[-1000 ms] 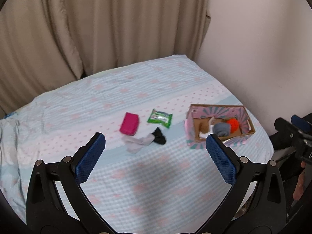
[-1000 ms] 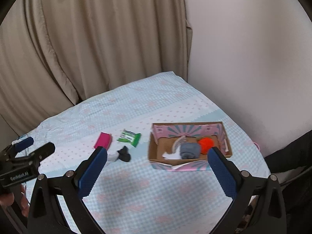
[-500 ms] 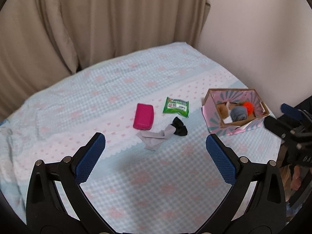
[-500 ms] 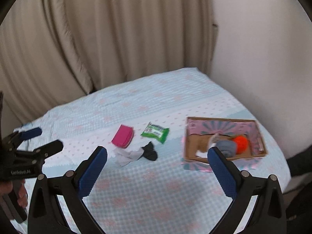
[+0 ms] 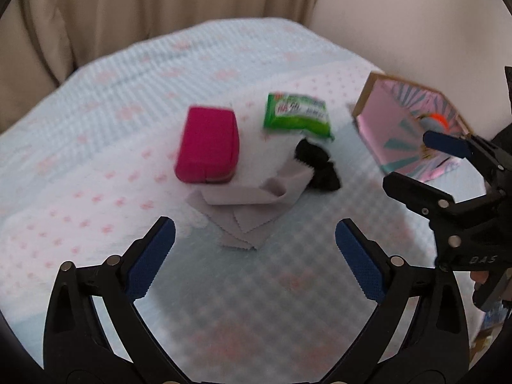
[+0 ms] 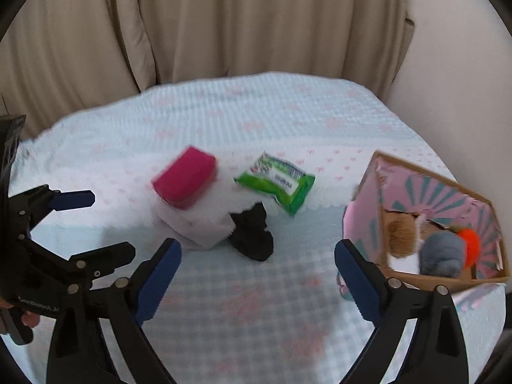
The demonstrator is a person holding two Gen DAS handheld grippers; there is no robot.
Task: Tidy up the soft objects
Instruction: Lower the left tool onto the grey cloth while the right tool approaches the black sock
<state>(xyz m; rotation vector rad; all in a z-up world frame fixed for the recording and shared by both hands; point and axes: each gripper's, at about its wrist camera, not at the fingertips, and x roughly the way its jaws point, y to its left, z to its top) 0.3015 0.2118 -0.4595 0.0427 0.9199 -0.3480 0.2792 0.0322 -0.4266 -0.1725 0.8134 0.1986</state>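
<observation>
Both the left gripper [image 5: 255,243] and right gripper [image 6: 257,264] gape wide and empty above the bedspread [image 5: 105,102], the right's jaws just narrowing slightly, while the blurred grey cloth [image 5: 243,204] lies beside the pink pouch [image 5: 208,147], the box [image 6: 425,224] partly cut off.

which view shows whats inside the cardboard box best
The right wrist view: the cardboard box opens toward it, showing soft items inside. The left wrist view shows mostly its pink outer wall, partly behind the right gripper.

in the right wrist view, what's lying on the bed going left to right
pink pouch → black sock → green pack → box with the plush toys. The pale cloth under the pouch overlaps both pouch and sock, so it is left out.
</observation>
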